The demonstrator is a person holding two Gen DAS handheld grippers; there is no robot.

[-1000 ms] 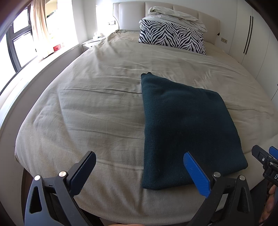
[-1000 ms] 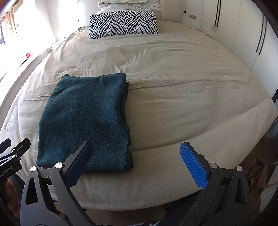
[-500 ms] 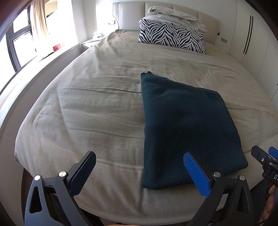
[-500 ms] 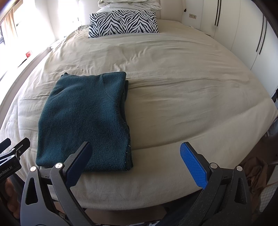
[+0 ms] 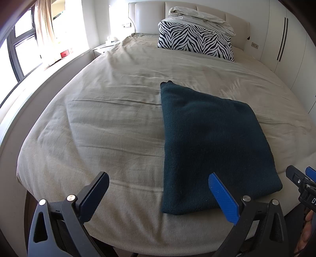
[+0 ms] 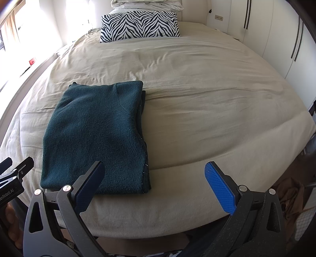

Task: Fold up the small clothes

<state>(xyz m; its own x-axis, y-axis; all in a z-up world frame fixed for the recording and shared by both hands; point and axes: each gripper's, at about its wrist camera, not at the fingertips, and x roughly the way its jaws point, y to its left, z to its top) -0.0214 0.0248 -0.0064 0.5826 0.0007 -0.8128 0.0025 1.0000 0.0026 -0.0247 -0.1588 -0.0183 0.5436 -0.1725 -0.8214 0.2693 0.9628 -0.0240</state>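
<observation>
A dark teal sweater (image 5: 211, 138) lies folded into a flat rectangle on the beige bed cover (image 5: 110, 122), near the foot edge. It also shows in the right wrist view (image 6: 94, 138). My left gripper (image 5: 158, 187) is open and empty, held at the foot of the bed, just left of the sweater's near edge. My right gripper (image 6: 154, 178) is open and empty, held at the foot of the bed, with its left finger in front of the sweater's near right corner. Neither gripper touches the sweater.
A zebra-print pillow (image 5: 195, 41) and a bundled white duvet (image 5: 199, 16) lie at the headboard. White wardrobe doors (image 6: 276, 35) stand along the right. A window sill (image 5: 49, 65) runs along the left. The bed's foot edge (image 6: 177, 221) is right under both grippers.
</observation>
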